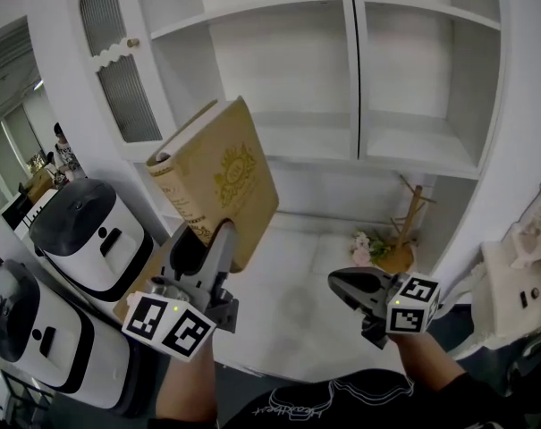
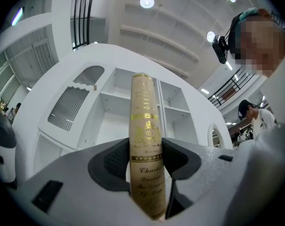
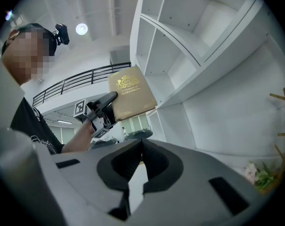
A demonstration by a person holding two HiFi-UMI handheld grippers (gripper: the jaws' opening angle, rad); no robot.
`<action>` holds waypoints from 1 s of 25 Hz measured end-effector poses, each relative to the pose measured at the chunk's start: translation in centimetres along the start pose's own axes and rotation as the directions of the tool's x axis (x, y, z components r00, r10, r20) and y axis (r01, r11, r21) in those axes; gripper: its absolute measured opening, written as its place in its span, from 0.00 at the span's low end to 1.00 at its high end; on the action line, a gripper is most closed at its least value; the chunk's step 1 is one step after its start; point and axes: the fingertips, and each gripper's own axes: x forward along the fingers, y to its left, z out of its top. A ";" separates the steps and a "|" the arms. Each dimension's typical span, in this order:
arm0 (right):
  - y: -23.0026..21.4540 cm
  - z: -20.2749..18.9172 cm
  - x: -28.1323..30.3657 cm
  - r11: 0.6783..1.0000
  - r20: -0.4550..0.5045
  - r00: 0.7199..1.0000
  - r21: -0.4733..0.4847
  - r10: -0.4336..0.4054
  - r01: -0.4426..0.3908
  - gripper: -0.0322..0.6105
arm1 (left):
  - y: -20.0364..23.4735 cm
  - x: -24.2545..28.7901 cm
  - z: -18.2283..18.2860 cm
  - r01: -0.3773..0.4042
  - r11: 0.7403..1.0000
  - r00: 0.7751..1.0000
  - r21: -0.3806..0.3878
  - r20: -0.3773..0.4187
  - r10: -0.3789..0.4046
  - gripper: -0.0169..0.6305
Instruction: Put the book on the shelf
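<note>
the left gripper [image 1: 206, 239] is clamped on the tan book [image 1: 224, 175], its jaws pressing the covers on either side near the bottom of the gilt spine. the book stands up out of the jaws, leaning a little, its upper end well above them. the white shelf [image 1: 404, 146] lies ahead of this gripper, beyond the book and apart from it. the right gripper [image 1: 338, 284] has its jaws together on nothing; the book is up and to its left, well apart.
</note>
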 end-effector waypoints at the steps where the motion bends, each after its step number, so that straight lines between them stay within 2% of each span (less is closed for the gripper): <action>1: -0.3 0.1 0.0 1.000 0.000 1.000 0.000 0.002 -0.002 0.06 | 0.2 0.6 0.5 -0.003 1.000 1.000 0.018 0.006 0.003 0.33; 12: -2.5 -0.2 -0.1 0.999 0.001 1.000 0.027 -0.029 0.029 0.06 | 2.6 5.6 4.5 0.020 0.996 0.999 0.086 0.044 -0.024 0.33; 25: -5.9 1.8 2.2 0.994 0.030 0.994 0.018 -0.105 0.104 0.06 | 8.2 11.3 2.8 0.032 0.992 0.999 0.118 -0.009 -0.031 0.33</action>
